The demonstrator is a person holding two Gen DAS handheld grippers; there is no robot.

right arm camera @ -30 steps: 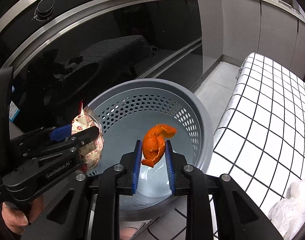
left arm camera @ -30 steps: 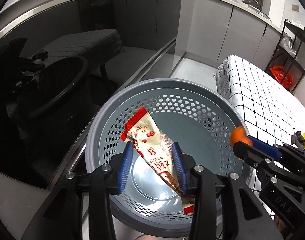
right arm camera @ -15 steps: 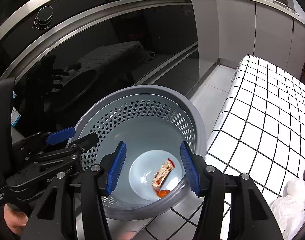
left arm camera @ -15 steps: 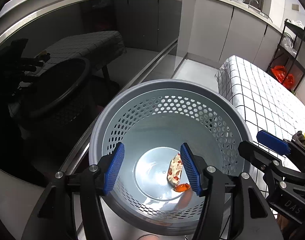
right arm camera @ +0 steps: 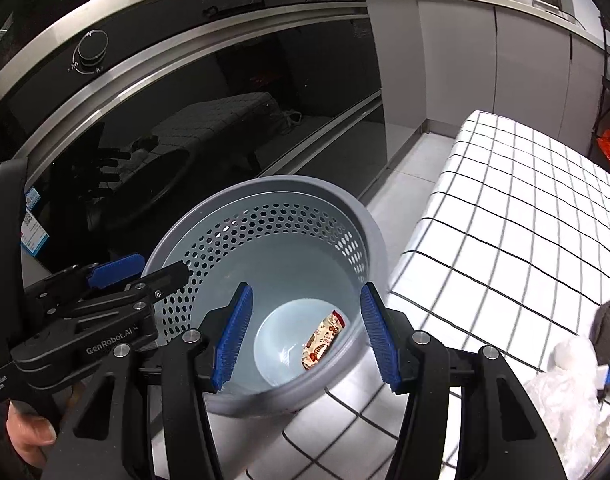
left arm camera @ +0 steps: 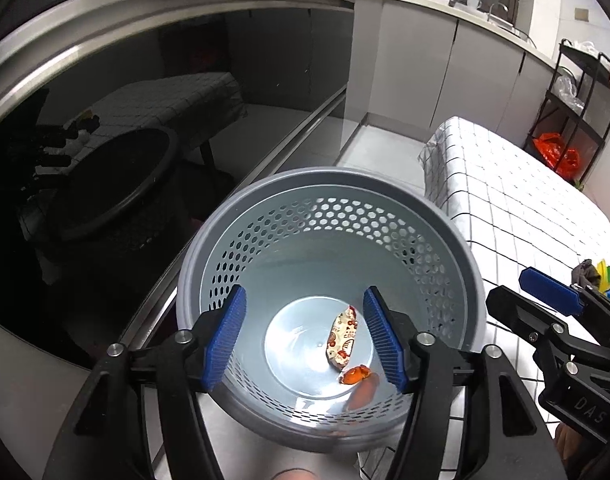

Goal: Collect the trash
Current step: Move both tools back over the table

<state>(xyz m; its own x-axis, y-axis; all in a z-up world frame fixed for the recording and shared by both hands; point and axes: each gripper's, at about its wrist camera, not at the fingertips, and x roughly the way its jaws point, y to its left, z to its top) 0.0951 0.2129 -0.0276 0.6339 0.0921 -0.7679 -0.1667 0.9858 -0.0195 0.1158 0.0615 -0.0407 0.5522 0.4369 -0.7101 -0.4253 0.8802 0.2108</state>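
A grey perforated basket (left arm camera: 329, 174) stands on the floor below both grippers. On its bottom lie a red-and-white snack wrapper (left arm camera: 341, 338) and, beside it, a piece of orange peel (left arm camera: 355, 374). My left gripper (left arm camera: 304, 291) hangs over the basket, its jaws opening with nothing between them. In the right wrist view my right gripper (right arm camera: 305, 288) is open and empty above the basket (right arm camera: 289, 182). There the wrapper (right arm camera: 323, 340) shows, but the peel is hidden. The left gripper (right arm camera: 163, 265) reaches in from the left, and the right gripper (left arm camera: 509, 288) shows at the right edge.
An oven with a dark glass door (right arm camera: 225, 120) rises just behind the basket. A table with a checked cloth (right arm camera: 505, 200) stands to the right, with a white plastic bag (right arm camera: 565, 384) on its near end. A black rack (left arm camera: 557, 156) stands further back.
Both grippers opened. The wrapper left the left gripper and the peel left the right one; both now lie on the basket's bottom. The right gripper drew back slightly.
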